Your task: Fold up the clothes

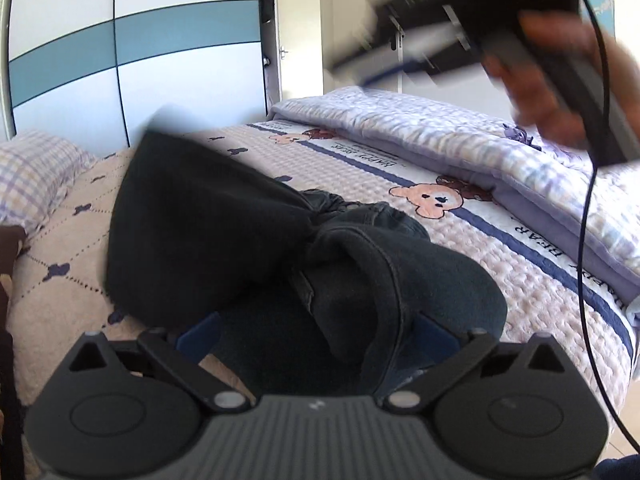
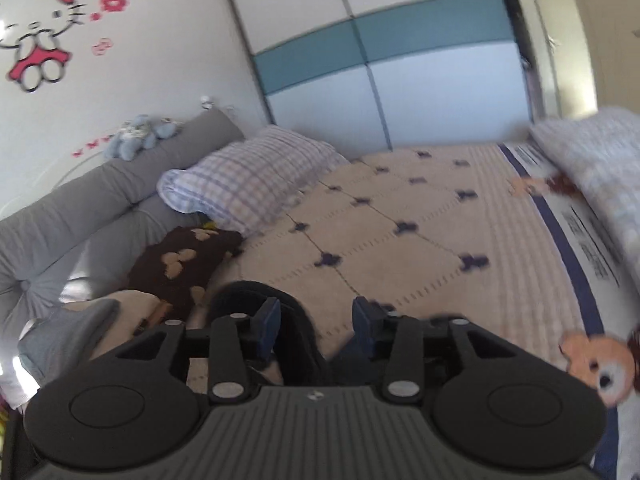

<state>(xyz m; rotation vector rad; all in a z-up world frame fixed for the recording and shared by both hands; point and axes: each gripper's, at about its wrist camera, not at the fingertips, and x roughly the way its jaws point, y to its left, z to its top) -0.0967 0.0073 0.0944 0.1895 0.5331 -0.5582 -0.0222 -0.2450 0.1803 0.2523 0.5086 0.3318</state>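
Observation:
A dark, nearly black garment (image 1: pixel 224 236) with denim-like seams lies bunched on the bed. In the left wrist view my left gripper (image 1: pixel 316 332) has its blue pads wide apart with a thick fold of the garment between them and spilling over the right pad. My right gripper (image 1: pixel 440 36) shows blurred at the upper right in a hand, above the bed. In the right wrist view my right gripper (image 2: pixel 316 324) is open, with a dark piece of the garment (image 2: pixel 280 320) below and between the fingers, not pinched.
The bed has a beige quilted cover (image 2: pixel 400 220) with bear prints. A folded lilac checked duvet (image 1: pixel 460 136) lies along its far side. A checked pillow (image 2: pixel 248 176), a brown cushion (image 2: pixel 180 264) and a grey headboard (image 2: pixel 80 216) are at the head. A wardrobe (image 1: pixel 120 60) stands behind.

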